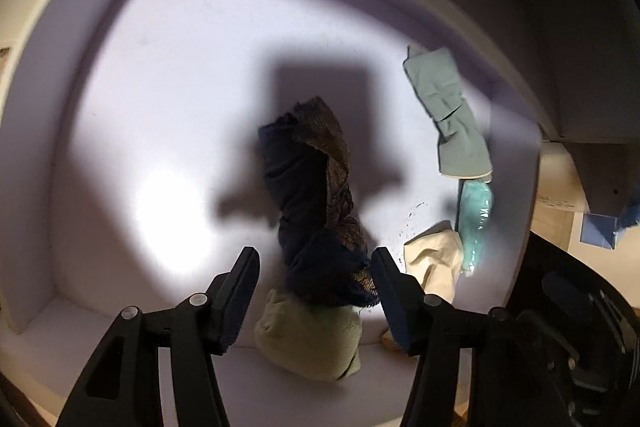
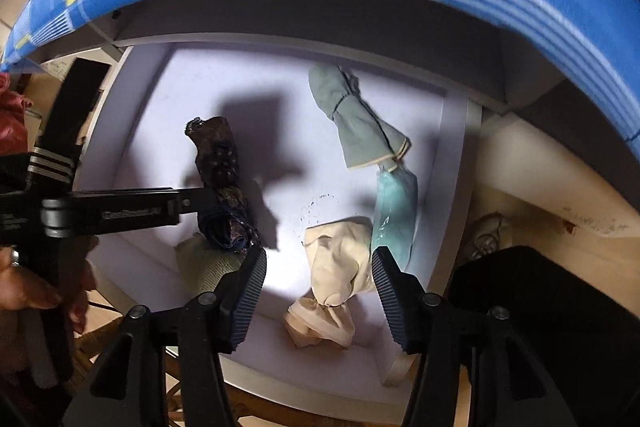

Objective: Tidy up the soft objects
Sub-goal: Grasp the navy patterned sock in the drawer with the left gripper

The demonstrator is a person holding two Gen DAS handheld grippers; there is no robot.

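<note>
my left claw (image 1: 316,277) open over dark cloth (image 1: 312,195), not pinching | right claw (image 2: 320,277) open over cream cloth (image 2: 340,259) | all light, limp; I'd pinch a bunched fold | white tray (image 2: 280,87) holds five cloths: olive, dark, cream, teal, grey

My left gripper (image 1: 316,291) and right gripper (image 2: 320,291): matte black plastic, ribbed dark pads (image 2: 248,297), round silver pivot screws. My hand (image 2: 38,301) at far left wears a ring.
</note>
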